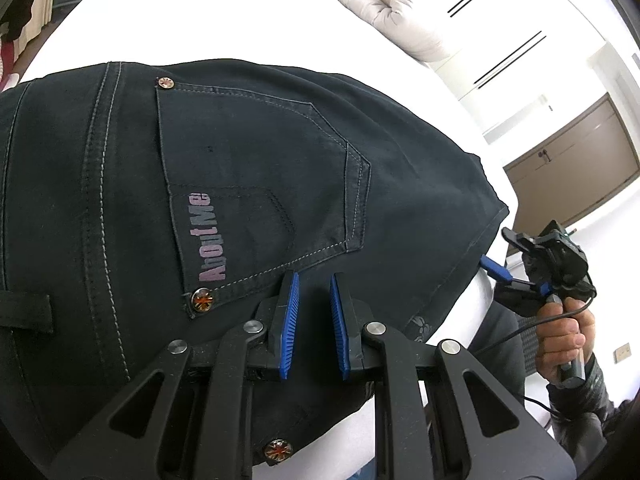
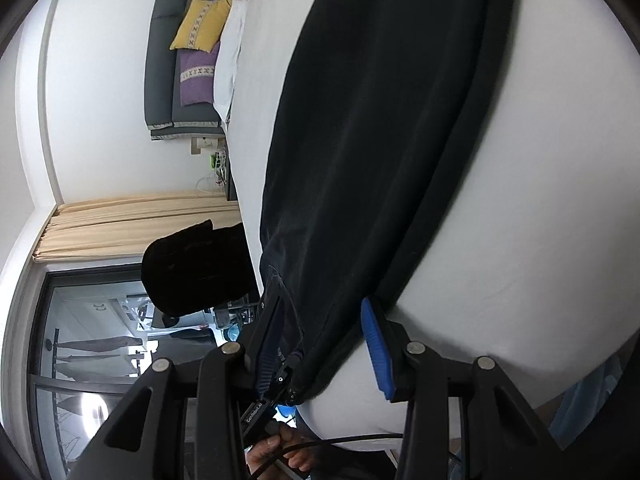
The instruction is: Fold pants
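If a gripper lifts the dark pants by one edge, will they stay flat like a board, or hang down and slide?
The pants will probably hang limp: the fabric follows the white bed and drapes over its edge. They are likely fairly heavy for cloth, since thick stitched seams and metal rivets suggest denim. Slipping seems unlikely against the ribbed blue pads.

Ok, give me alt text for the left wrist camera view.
Dark pants lie on a white bed, back pocket up. The left gripper's blue fingers sit near the waist; a hand holds the right gripper at the pants' edge.
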